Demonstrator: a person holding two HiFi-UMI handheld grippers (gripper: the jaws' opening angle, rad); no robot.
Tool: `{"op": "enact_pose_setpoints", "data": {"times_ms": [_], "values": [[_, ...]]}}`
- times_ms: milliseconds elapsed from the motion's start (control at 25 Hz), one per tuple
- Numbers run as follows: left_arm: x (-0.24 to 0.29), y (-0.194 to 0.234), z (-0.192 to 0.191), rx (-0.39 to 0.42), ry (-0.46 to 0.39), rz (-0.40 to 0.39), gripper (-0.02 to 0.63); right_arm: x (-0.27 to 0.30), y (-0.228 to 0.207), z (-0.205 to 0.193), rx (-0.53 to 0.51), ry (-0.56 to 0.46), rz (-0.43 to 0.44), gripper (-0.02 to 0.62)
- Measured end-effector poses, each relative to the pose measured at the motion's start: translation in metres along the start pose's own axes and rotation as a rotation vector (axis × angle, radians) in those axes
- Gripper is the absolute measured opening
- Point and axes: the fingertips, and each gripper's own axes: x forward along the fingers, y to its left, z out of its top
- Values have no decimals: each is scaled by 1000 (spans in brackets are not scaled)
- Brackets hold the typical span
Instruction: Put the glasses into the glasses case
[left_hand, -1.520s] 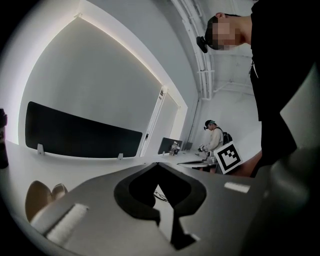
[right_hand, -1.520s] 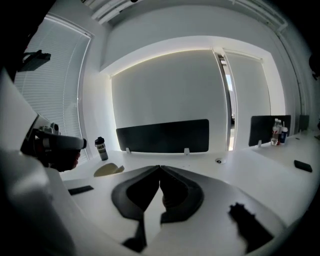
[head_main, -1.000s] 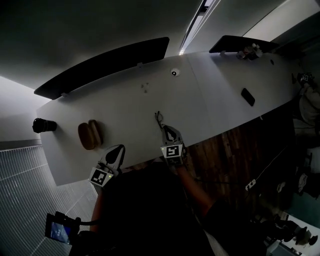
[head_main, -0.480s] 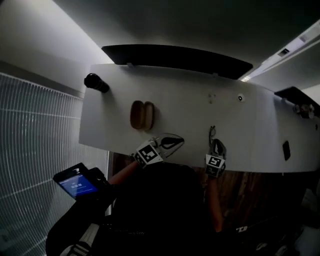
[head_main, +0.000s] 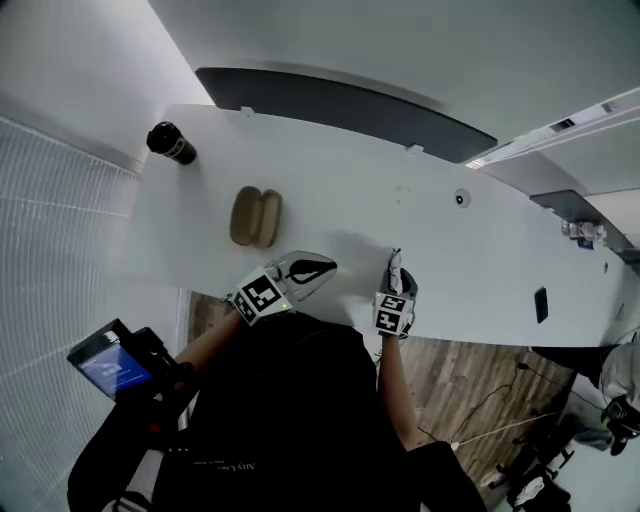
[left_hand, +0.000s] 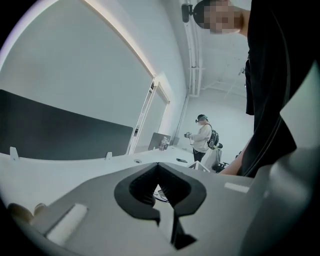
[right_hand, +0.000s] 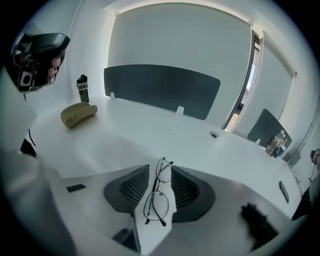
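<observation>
Thin wire-framed glasses (right_hand: 157, 190) lie folded between the two pads of my right gripper (right_hand: 160, 168), low over the white table (right_hand: 150, 131). Its jaws are opening and a gap shows beside the frame. In the head view that right gripper (head_main: 396, 262) points away from me at the table's near edge. The tan glasses case (head_main: 255, 216) lies shut to the left, also seen as the case (right_hand: 78, 114) far off. My left gripper (head_main: 328, 265) hovers between case and right gripper; its fingertips meet with nothing in them (left_hand: 159, 165).
A black bottle (head_main: 170, 143) stands at the far left corner. A dark partition (head_main: 340, 105) runs along the table's far edge. A small black flat object (head_main: 541, 304) lies to the right. Another person (left_hand: 202, 137) stands far across the room.
The head view has swung and brightened. My right gripper has sunk toward the table with the glasses. The left gripper has shifted toward the right one.
</observation>
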Motion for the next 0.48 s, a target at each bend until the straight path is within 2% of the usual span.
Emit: {"op": "enact_pose_setpoints", "data": {"times_ms": [160,480], "values": [[-3,5,-4,4,4,43,5,20,1,-9,-41,10,15,165],[5,-1,-3,-18,16,35,5,36,4,-19,-40,60,30,183]]}}
